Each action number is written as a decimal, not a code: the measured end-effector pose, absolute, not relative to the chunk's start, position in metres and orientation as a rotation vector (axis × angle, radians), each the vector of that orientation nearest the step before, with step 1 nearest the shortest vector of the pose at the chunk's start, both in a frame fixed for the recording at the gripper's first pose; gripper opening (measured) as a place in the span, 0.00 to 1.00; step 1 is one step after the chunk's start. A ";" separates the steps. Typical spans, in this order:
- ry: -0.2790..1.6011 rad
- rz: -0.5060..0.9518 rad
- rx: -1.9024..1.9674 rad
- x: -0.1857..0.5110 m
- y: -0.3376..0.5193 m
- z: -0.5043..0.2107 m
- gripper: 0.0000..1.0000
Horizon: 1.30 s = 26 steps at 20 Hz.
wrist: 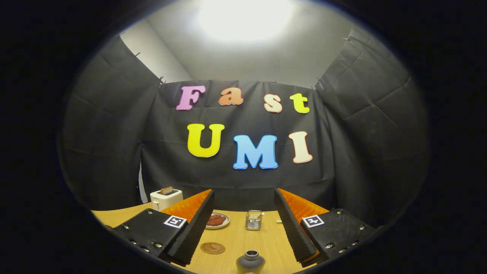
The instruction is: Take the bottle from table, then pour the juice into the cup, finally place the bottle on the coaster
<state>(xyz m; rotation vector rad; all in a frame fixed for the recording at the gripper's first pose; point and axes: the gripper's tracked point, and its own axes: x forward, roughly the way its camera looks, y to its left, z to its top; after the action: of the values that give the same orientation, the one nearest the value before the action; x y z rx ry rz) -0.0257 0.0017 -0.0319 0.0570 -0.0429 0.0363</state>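
1. Your gripper (243, 213) stands wide open, holding nothing, its fingers well apart above the table (266, 243).
2. The bottle (250, 262) sits upright at the near end of the gap between the fingers, touching neither.
3. The coaster (212, 248) lies flat just left of the bottle, beside your left finger.
4. The cup (253, 220) stands beyond, mid-table, with bare wood between it and the bottle.
5. A plate (217, 220) and a toaster (166, 198) sit further left, toward the far edge.
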 end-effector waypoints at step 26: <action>0.291 0.163 0.056 -0.024 0.005 -0.233 0.96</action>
<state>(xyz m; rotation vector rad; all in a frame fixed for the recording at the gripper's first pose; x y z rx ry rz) -0.0238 0.0046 -0.2325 0.0559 0.2911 0.1631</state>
